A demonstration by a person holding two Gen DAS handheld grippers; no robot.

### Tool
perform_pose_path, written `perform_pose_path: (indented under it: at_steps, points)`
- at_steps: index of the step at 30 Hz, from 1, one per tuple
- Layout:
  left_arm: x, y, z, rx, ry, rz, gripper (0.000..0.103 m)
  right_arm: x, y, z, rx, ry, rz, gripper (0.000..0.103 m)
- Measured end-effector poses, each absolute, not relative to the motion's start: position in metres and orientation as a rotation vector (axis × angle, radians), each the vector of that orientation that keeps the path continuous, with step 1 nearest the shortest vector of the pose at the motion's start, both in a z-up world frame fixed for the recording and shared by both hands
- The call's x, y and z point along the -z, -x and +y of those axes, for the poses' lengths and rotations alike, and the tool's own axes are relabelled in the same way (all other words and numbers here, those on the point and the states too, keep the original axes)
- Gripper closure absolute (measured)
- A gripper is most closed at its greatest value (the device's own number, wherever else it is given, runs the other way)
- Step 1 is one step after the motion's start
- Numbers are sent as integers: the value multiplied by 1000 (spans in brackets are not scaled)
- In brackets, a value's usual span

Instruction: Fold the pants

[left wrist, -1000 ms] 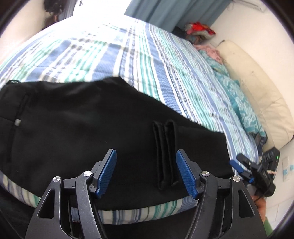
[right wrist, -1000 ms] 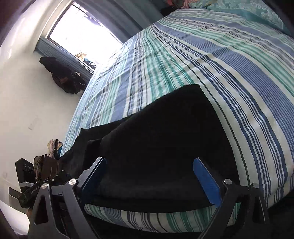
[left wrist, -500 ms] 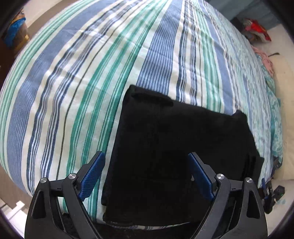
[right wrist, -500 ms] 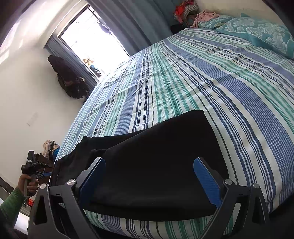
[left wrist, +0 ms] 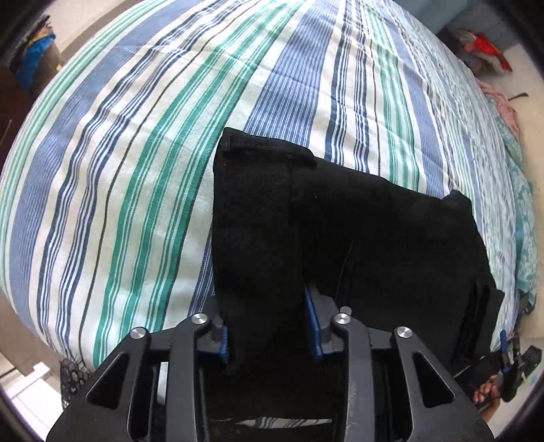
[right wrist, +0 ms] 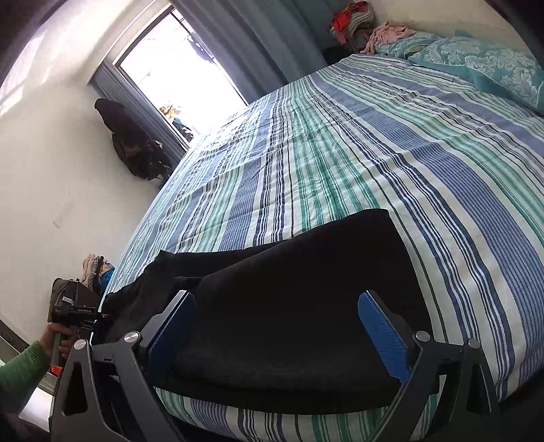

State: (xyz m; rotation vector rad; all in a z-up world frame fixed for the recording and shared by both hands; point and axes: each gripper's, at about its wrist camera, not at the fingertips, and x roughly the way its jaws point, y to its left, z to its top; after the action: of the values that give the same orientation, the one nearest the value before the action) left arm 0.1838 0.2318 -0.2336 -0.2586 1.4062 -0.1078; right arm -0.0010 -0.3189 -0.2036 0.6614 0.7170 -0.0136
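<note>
Black pants (left wrist: 374, 238) lie folded along the near edge of the striped bed (left wrist: 136, 170). At their left end my left gripper (left wrist: 268, 333) points steeply down. Its jaws are closing, and a raised fold of the black cloth fills the gap between the blue pads (left wrist: 313, 329). In the right wrist view the pants (right wrist: 289, 289) stretch leftward across the bed edge. Over their right end my right gripper (right wrist: 277, 336) stands open, one pad on either side of the cloth, not pressing it. The left gripper (right wrist: 73, 311) also shows there at far left, held by a hand in a green sleeve.
Teal patterned pillows (right wrist: 476, 57) and a pile of clothes (right wrist: 353, 20) lie at the head of the bed. Beyond the bed are a bright window (right wrist: 176, 81) and a dark jacket (right wrist: 129, 139) hanging on the wall. Bags (right wrist: 78, 285) stand on the floor at left.
The left gripper swung from the middle of the pants to their left end, tipped downward, then narrowed its jaws from wide open onto the cloth. The right gripper stayed open and hardly moved.
</note>
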Motion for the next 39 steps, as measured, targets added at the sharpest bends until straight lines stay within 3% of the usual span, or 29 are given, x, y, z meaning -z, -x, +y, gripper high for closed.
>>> perform_pose_path:
  at_steps: [8, 14, 19, 22, 26, 29, 33, 39]
  points:
    - [156, -152, 209, 237, 530, 1299, 85, 196, 9, -335, 33, -743, 653, 7]
    - [114, -146, 100, 434, 443, 1294, 85, 196, 13, -348, 59, -800, 626, 7]
    - [142, -144, -10, 526, 305, 1327, 85, 197, 18, -353, 88, -804, 620, 7]
    - [179, -141, -65, 568, 230, 1359, 78, 198, 20, -354, 106, -794, 627, 7]
    - [206, -128, -109, 698, 298, 1487, 79, 197, 22, -355, 129, -769, 631, 7]
    - [166, -109, -109, 816, 289, 1378, 71, 196, 26, -356, 142, -751, 625, 7]
    - [111, -111, -56, 770, 273, 1165, 41, 198, 24, -354, 116, -749, 634, 7]
    - [118, -123, 55, 331, 199, 965, 36, 190, -4, -303, -191, -727, 683, 7]
